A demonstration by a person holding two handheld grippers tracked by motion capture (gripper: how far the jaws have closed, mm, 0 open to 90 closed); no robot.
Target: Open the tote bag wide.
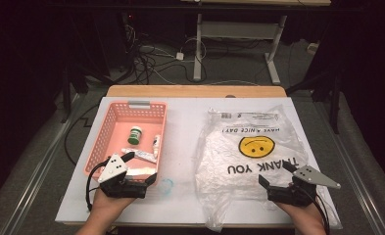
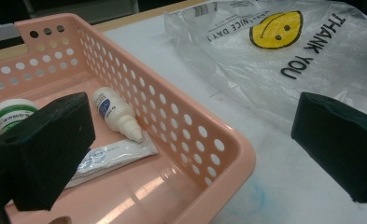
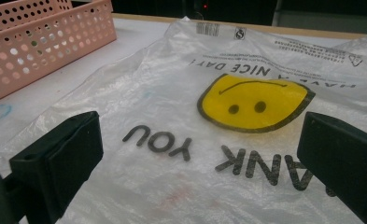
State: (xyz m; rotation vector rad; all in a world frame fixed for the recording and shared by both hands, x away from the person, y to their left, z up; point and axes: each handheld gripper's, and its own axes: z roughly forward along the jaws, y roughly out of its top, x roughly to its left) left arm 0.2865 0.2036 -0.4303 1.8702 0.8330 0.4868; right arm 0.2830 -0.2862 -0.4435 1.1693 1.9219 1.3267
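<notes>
near the tabletop's front edge both tools, left tool [image 1: 139,168] and right tool [image 1: 275,172], sit released; thin bag [image 1: 251,156] could slide or bunch if pinched shallow.

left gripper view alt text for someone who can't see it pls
Two open black tongs hang over the near corner of a pink perforated plastic basket holding a small white dropper bottle, a flat white tube and a green-labelled white jar. A clear plastic bag with a yellow smiley face lies beyond on the white table.

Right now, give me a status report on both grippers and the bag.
Left gripper open over pink basket. Right gripper open over plastic bag, nothing held. Bag flat, nothing in the way.
</notes>
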